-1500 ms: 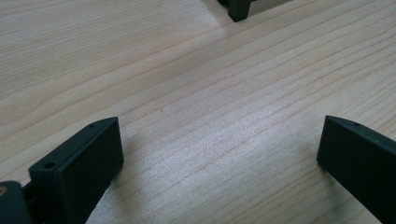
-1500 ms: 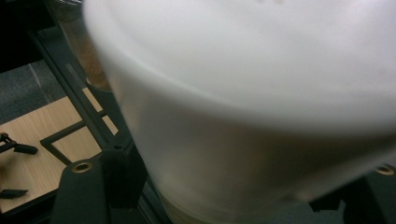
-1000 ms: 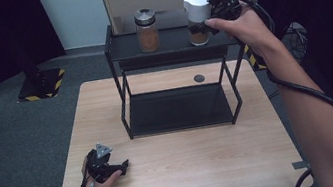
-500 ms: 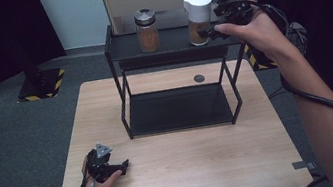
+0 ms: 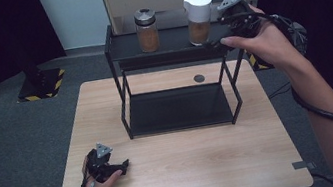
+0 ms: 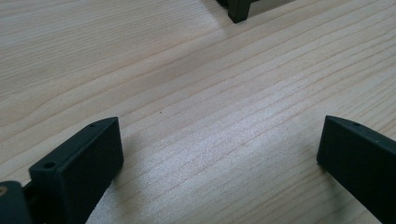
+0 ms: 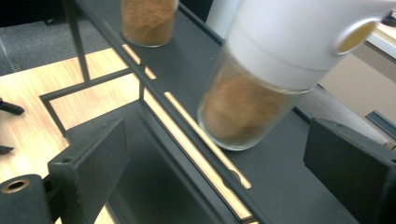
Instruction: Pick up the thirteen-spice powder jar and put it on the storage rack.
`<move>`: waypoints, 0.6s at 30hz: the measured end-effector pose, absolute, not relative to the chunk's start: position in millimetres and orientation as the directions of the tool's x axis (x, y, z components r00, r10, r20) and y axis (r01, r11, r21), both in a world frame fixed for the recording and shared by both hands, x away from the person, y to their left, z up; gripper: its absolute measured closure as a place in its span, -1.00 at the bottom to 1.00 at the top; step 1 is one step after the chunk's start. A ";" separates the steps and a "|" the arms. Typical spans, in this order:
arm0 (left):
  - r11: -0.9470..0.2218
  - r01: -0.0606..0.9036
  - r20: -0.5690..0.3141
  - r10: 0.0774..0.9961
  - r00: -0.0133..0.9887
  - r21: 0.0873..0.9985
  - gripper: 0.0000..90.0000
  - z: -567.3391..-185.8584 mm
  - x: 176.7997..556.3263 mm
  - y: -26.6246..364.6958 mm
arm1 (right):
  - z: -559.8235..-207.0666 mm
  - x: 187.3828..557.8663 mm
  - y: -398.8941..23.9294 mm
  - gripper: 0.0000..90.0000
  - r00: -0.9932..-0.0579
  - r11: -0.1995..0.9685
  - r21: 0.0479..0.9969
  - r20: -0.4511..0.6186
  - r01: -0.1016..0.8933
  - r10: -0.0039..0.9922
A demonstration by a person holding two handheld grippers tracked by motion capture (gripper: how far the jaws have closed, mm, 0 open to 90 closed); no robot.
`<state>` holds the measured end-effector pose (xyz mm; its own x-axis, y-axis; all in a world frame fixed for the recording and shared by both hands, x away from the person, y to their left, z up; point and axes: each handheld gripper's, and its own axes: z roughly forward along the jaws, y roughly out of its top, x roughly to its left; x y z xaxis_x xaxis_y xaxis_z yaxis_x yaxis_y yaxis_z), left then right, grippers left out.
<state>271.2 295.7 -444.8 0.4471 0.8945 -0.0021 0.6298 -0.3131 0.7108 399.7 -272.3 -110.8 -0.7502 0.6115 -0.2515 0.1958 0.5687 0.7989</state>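
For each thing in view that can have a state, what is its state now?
White-lidded jar: upright on the rack's top shelf, lid on, free of the fingers.
Metal-lidded jar: upright, lid on.
Right gripper: open, jaws just opened, jar beyond them.
Left gripper: open, nothing between, on the table.

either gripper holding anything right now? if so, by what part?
Nothing held. The right gripper has just opened, its jaws clear of the white-capped jar standing on the shelf. The left gripper lies open on the table.
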 end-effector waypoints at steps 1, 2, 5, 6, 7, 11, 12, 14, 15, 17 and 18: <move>-0.313 0.630 -0.002 0.895 0.447 0.711 -1.00 -444.8 271.2 295.7 | -111.6 397.1 -271.1 -0.83 -0.752 0.574 0.796 -0.256 0.191 0.607; -0.313 0.630 -0.002 0.895 0.447 0.711 -1.00 -444.8 271.1 295.6 | -112.1 395.3 -270.4 -0.83 -0.755 0.577 0.795 -0.258 0.189 0.603; -0.313 0.630 -0.002 0.895 0.446 0.711 -1.00 -444.8 271.1 295.6 | -114.6 387.9 -267.4 -0.83 -0.766 0.588 0.788 -0.261 0.182 0.588; -0.313 0.630 -0.002 0.895 0.446 0.711 -1.00 -444.8 271.1 295.6 | -114.9 386.2 -266.6 -0.83 -0.767 0.592 0.785 -0.264 0.181 0.584; -0.313 0.629 -0.001 0.895 0.446 0.711 -1.00 -444.8 271.0 295.5 | -115.8 384.0 -265.8 -0.83 -0.770 0.594 0.784 -0.263 0.180 0.581; -0.313 0.630 -0.002 0.895 0.446 0.711 -1.00 -444.9 271.0 295.5 | -120.3 375.9 -260.5 -0.82 -0.776 0.608 0.771 -0.261 0.190 0.574; -0.313 0.630 -0.002 0.895 0.446 0.711 -1.00 -444.9 271.0 295.5 | -121.6 374.7 -259.4 -0.82 -0.778 0.612 0.766 -0.258 0.196 0.572; -0.313 0.630 -0.001 0.895 0.446 0.711 -1.00 -444.8 270.9 295.4 | -126.3 371.5 -257.8 -0.82 -0.781 0.618 0.760 -0.257 0.201 0.570; -0.312 0.630 -0.002 0.895 0.446 0.711 -1.00 -444.8 270.9 295.4 | -129.1 370.2 -258.2 -0.82 -0.785 0.618 0.760 -0.251 0.202 0.566; -0.313 0.630 -0.002 0.895 0.446 0.711 -1.00 -444.8 271.0 295.5 | -133.7 368.0 -257.8 -0.82 -0.788 0.622 0.755 -0.249 0.205 0.562; -0.313 0.630 -0.002 0.895 0.446 0.711 -1.00 -444.8 270.9 295.5 | -135.0 367.4 -257.6 -0.82 -0.789 0.624 0.754 -0.249 0.206 0.562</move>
